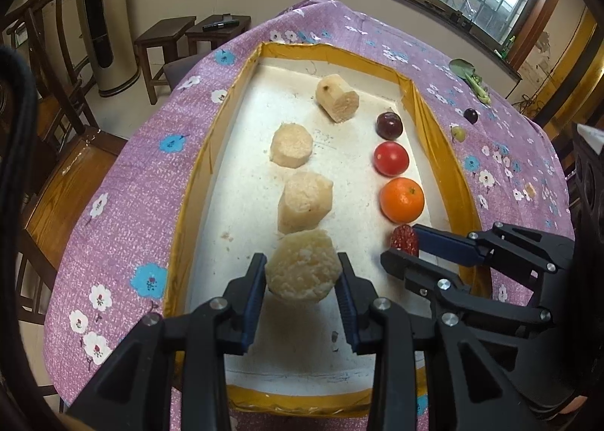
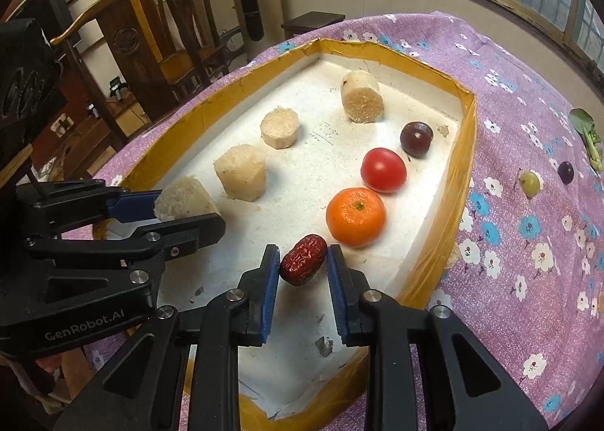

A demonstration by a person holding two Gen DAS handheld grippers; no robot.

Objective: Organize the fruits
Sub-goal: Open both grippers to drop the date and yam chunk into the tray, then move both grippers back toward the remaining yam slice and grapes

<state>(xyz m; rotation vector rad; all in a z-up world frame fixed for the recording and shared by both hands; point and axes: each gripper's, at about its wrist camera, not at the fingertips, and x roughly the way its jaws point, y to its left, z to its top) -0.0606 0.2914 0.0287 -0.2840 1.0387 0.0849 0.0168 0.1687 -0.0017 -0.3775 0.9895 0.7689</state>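
Floral purple cloth (image 2: pixel 528 129) under tray (image 2: pixel 466 121); left claw (image 1: pixel 302 272) clamping pale fibrous chunk (image 1: pixel 304 267), right claw (image 2: pixel 302 268) loose around wrinkled red date (image 2: pixel 303 259).

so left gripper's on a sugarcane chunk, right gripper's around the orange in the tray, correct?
Not the orange. The right wrist view shows the right gripper around the red date; the orange sits free beyond it. The left gripper is on a sugarcane chunk, as stated.

a purple tablecloth (image 1: pixel 124 204) patterned with white and blue flowers is seen under a white tray (image 1: pixel 241 151) edged in yellow tape, where an orange mandarin (image 2: pixel 355 217), red tomato (image 2: pixel 383 170) and wrinkled dark-red date (image 2: pixel 303 259) are shown.
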